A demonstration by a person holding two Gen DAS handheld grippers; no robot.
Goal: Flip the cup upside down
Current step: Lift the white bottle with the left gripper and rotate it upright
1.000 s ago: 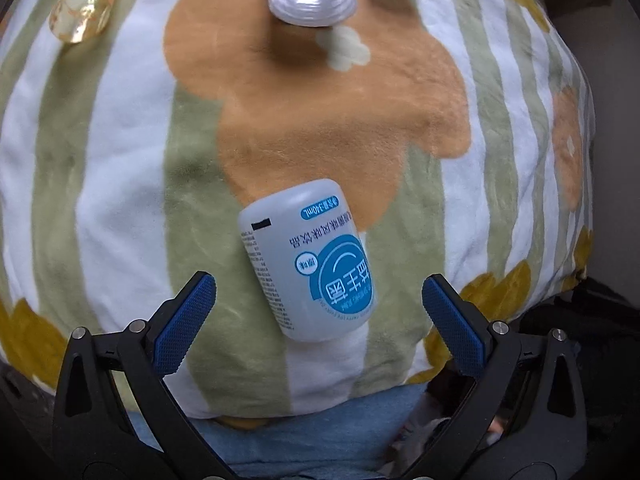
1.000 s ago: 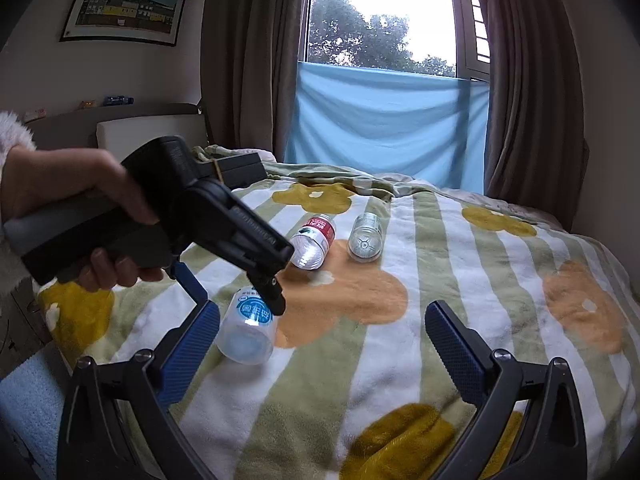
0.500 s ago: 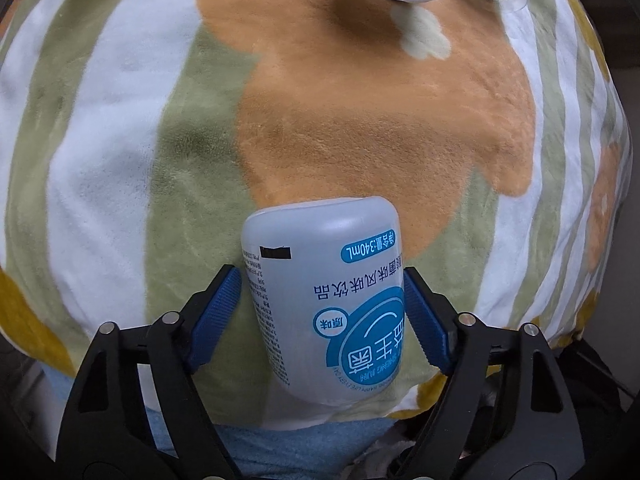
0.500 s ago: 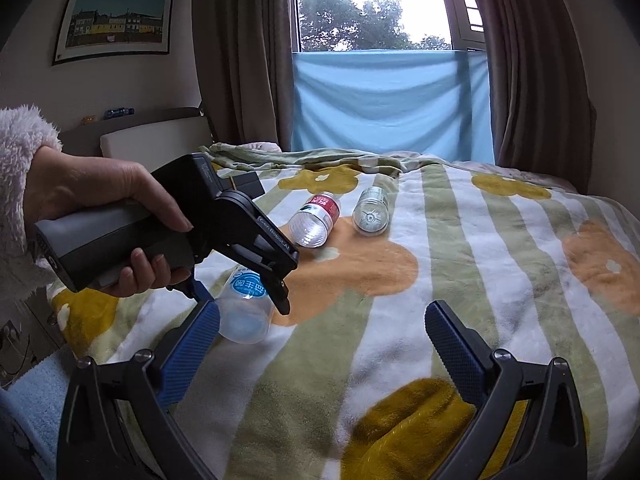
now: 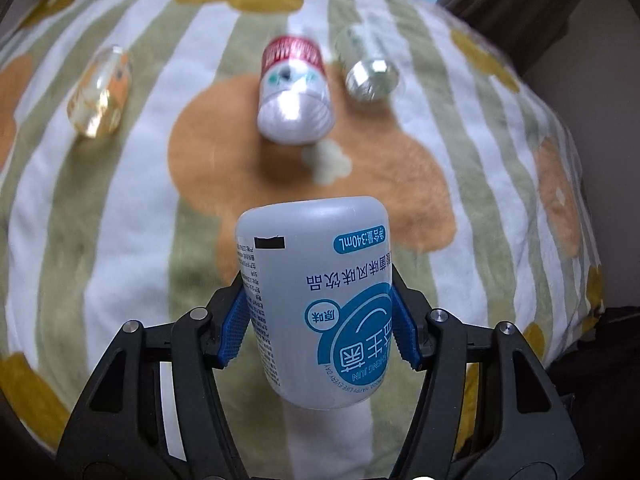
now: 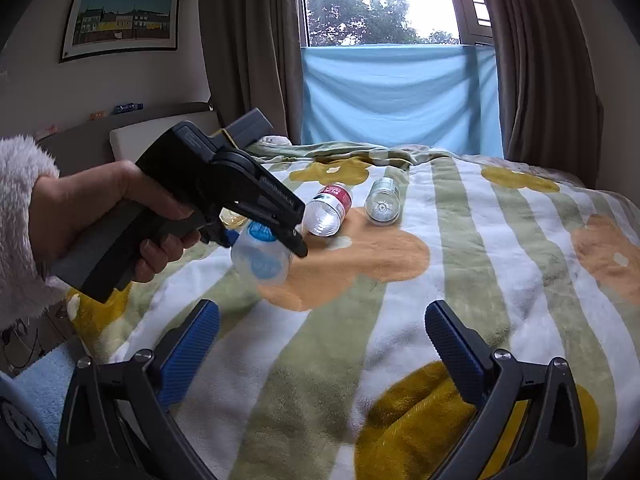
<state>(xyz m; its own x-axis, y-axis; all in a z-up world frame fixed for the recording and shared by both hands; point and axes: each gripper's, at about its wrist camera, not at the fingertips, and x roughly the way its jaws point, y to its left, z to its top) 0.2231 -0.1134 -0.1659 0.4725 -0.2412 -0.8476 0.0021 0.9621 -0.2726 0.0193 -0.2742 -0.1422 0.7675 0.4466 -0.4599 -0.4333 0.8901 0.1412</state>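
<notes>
Half the cup (image 5: 320, 304) masked by left gripper (image 5: 320, 322) jaws.

Striped blanket (image 5: 120, 208) bearing three cups (image 5: 294, 92)

Between the left gripper's (image 5: 322, 326) ribbed blue rubbery pads (image 5: 234, 326) sits the cup (image 5: 316, 300), frosted translucent plastic with a smooth, faintly glossy printed blue label. The gripper arms look like matt black plastic with small shiny metal screws. Ahead of the fingers, the blanket (image 5: 120, 208) is soft, fuzzy fleece. On it lie glossy clear plastic pieces: a red-labelled one (image 5: 294, 94), a plain one (image 5: 368, 68), an amber-tinted one (image 5: 100, 94). Holding the left gripper's handle, a fluffy plush sleeve (image 6: 20, 224). The right gripper (image 6: 322, 344) has the same textured blue pads.
</notes>
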